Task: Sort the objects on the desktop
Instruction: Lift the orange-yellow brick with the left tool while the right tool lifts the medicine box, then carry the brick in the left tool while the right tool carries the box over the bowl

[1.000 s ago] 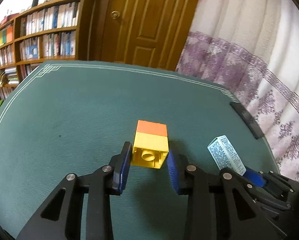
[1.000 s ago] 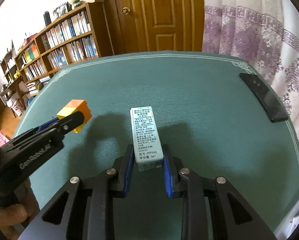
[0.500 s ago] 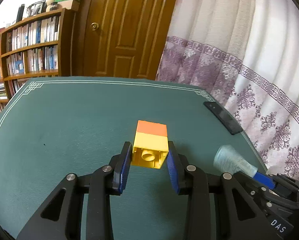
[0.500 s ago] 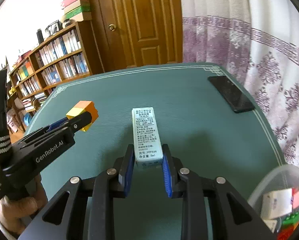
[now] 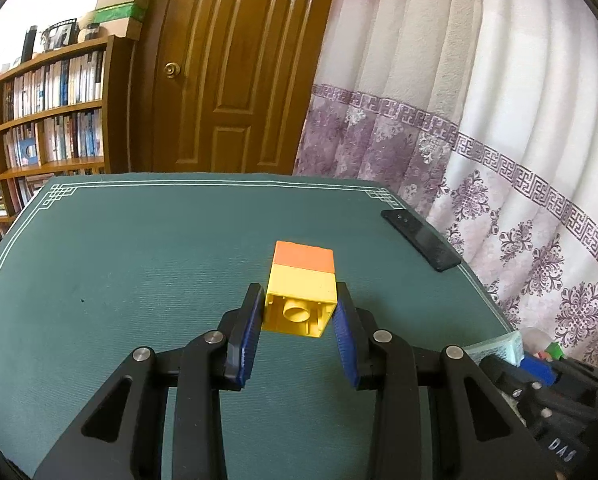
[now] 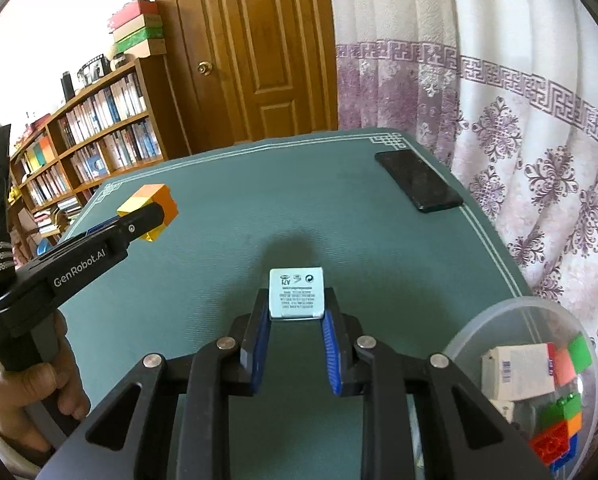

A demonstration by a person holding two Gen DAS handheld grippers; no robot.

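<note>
Blue ribbed pads of the right gripper [image 6: 296, 322] pinch a small pale-blue printed carton [image 6: 296, 293], held clear above the green table mat [image 6: 259, 216] with its end flap facing the camera. The left gripper [image 5: 299, 322] is likewise clamped on a yellow-and-orange toy brick [image 5: 302, 285], hollow underside toward the lens, also lifted off the mat. Both loads likely belong in the clear plastic bowl [image 6: 479, 320] at the right, just past the table's near edge, which already holds a white box and coloured bricks. To do this well, bring each item over the bowl's mouth before loosening the grip, one hand at a time, so the tools do not collide. A black phone [image 6: 417, 180] lies near the far right corner.
</note>
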